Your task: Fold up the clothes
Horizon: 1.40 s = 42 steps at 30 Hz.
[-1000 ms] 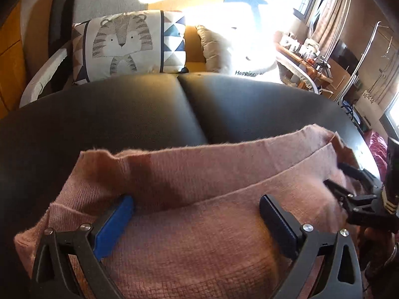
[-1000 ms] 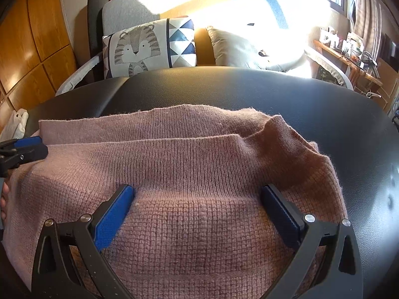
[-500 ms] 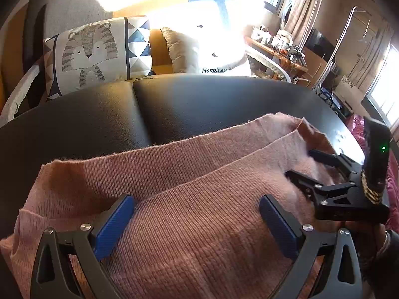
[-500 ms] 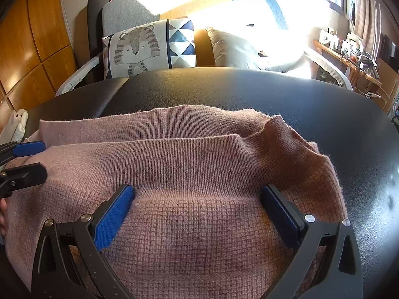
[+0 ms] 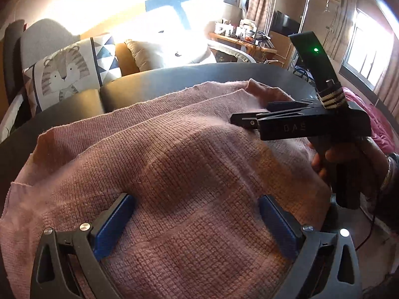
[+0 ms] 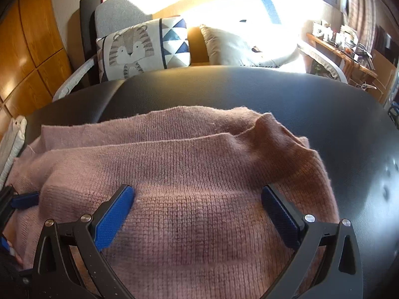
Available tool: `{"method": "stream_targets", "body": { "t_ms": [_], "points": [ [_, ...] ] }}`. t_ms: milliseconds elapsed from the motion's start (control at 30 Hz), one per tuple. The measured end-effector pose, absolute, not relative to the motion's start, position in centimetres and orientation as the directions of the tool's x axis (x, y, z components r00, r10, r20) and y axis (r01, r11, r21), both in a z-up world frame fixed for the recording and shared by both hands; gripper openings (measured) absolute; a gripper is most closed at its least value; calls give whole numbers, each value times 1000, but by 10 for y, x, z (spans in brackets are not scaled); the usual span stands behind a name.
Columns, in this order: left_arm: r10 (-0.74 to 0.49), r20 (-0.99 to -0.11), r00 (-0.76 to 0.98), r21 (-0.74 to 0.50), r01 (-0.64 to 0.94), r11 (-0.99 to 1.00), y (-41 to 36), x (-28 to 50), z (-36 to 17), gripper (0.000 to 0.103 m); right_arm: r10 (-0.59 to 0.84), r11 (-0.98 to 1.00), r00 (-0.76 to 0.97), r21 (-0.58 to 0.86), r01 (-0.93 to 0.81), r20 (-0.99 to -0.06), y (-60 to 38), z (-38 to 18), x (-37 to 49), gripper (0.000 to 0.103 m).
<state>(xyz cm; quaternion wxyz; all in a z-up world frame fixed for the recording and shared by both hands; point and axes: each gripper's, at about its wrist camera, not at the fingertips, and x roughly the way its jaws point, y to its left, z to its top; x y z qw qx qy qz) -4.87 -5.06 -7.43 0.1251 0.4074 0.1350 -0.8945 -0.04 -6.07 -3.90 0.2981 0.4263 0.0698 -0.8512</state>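
Observation:
A pink knitted garment (image 5: pixel 174 164) lies folded in layers on a black padded table (image 5: pixel 224 74); it also fills the right wrist view (image 6: pixel 189 174). My left gripper (image 5: pixel 197 219) is open, its blue pads just above the knit, holding nothing. My right gripper (image 6: pixel 197 211) is open over the garment's near part, empty. The right gripper also shows from the side in the left wrist view (image 5: pixel 251 119), above the garment's right end. The left gripper's blue tip (image 6: pixel 25 199) shows at the garment's left edge.
A tiger-print cushion (image 6: pixel 142 49) and a beige cushion (image 6: pixel 232 47) sit on a sofa behind the table. Wooden panels (image 6: pixel 27 49) stand at the left. A cluttered desk (image 5: pixel 244 37) and windows are at the far right. The table's bare black surface (image 6: pixel 349 137) lies right of the garment.
My left gripper has swung right and risen, so the garment looks larger and the right gripper nearer. In the right wrist view the left gripper's tip dropped lower at the left edge.

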Motion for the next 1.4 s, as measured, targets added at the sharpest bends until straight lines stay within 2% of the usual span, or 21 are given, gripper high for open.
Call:
{"method": "stream_targets", "body": {
  "t_ms": [33, 133, 233, 333, 400, 600, 800, 933, 1133, 1300, 1400],
  "points": [
    [-107, -766, -634, -148, 336, -930, -52, -47, -71, 103, -487, -803, -458, 176, 569, -744, -56, -30, 10, 103],
    [-116, -741, -662, -176, 357, -917, -50, -30, -59, 103, -530, -773, -464, 179, 609, -709, -53, -17, 54, 103],
    [-124, -736, -665, -188, 378, -907, -47, -14, -58, 103, -516, -738, -487, 76, 671, -705, -60, -21, 97, 103],
    [-123, -757, -641, -206, 414, -887, -49, -2, -71, 103, -479, -721, -476, 21, 692, -738, -63, -38, 116, 103],
    [-130, -750, -649, -201, 410, -890, -48, 3, -73, 103, -463, -733, -444, 49, 679, -767, -57, -50, 115, 103],
    [-144, -746, -651, -168, 393, -904, -44, 5, -78, 103, -480, -728, -424, 79, 681, -768, -48, -55, 115, 103],
    [-134, -740, -659, -217, 422, -880, -49, 12, -61, 103, -482, -737, -450, 71, 672, -752, -47, -56, 119, 103],
    [-179, -747, -641, -200, 473, -858, -65, 21, -60, 103, -484, -739, -457, 69, 670, -746, -47, -56, 118, 103],
    [-204, -762, -614, -265, 584, -768, -103, 48, -81, 103, -488, -740, -467, 66, 669, -737, -47, -56, 119, 103],
    [-238, -772, -590, -168, 550, -818, -91, 44, -86, 103, -487, -742, -472, 63, 667, -734, -47, -56, 120, 103],
    [-237, -758, -608, -185, 549, -815, -91, 48, -87, 103, -487, -742, -472, 63, 667, -735, -47, -55, 120, 103]
  ]
}}
